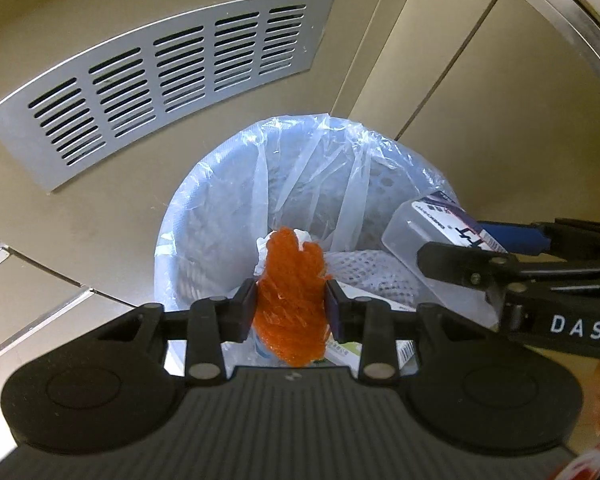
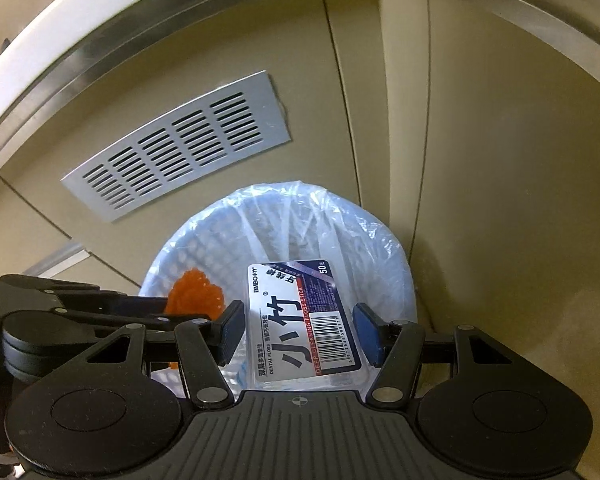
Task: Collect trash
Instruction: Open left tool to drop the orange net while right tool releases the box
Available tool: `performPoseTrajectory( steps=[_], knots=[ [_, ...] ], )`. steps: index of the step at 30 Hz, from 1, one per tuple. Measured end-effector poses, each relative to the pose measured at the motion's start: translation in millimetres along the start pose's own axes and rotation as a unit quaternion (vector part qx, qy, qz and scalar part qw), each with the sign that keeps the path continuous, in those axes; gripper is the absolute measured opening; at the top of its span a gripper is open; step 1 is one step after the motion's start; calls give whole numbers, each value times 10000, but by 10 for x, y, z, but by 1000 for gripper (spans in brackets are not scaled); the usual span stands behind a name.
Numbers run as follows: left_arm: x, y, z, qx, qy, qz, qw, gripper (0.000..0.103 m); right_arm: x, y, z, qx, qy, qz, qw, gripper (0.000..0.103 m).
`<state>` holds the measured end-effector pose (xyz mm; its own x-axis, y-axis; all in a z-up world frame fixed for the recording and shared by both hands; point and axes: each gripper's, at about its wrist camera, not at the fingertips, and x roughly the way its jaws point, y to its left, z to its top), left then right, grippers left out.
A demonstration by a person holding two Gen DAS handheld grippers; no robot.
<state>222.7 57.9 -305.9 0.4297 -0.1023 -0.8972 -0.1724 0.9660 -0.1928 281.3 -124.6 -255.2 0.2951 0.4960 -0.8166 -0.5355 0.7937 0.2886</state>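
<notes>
Landmark for all positions: the lined bin [image 1: 204,216].

Nearest the left wrist camera, the left gripper [image 1: 291,309] had its jaws drawn in to a narrow gap and pressed on both sides of an orange mesh wad [image 1: 292,300], which stood up between the pads directly over the bin's near rim. A scrap of white showed behind the wad's top; we could not tell whether it was part of it.

Nearest the right wrist camera, the right gripper [image 2: 298,332] held its jaws about half apart, clamped on the long edges of a clear dental floss box [image 2: 300,320]. The box hung above the bin's mouth, on the right side.

Beyond both loads, inside the bin, white netting [image 1: 364,268] and some printed packaging [image 1: 340,354] already lay on the liner.

Behind the bin stood a cabinet panel with a slotted vent grille [image 2: 180,144].

Judgement: some trash had been deposited; two pieces had been carried to the bin but not yet let go. Whether more remained elsewhere, we could not see.
</notes>
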Motion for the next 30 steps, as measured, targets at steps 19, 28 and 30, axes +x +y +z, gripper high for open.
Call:
performPoseTrajectory(
  steps=[19,28,30],
  knots=[
    [-163,27,39,39,-156,32,9999,38,40,28,63,164,-63,2,9998,59],
    [-213,51,34,-40,-190,64,9998,38,26,43,101,217,-325,56,9992,77],
    [-220,56,23,-51,-179,62,9998,38,23,36,91,215,-294,55,9993,77]
  ],
)
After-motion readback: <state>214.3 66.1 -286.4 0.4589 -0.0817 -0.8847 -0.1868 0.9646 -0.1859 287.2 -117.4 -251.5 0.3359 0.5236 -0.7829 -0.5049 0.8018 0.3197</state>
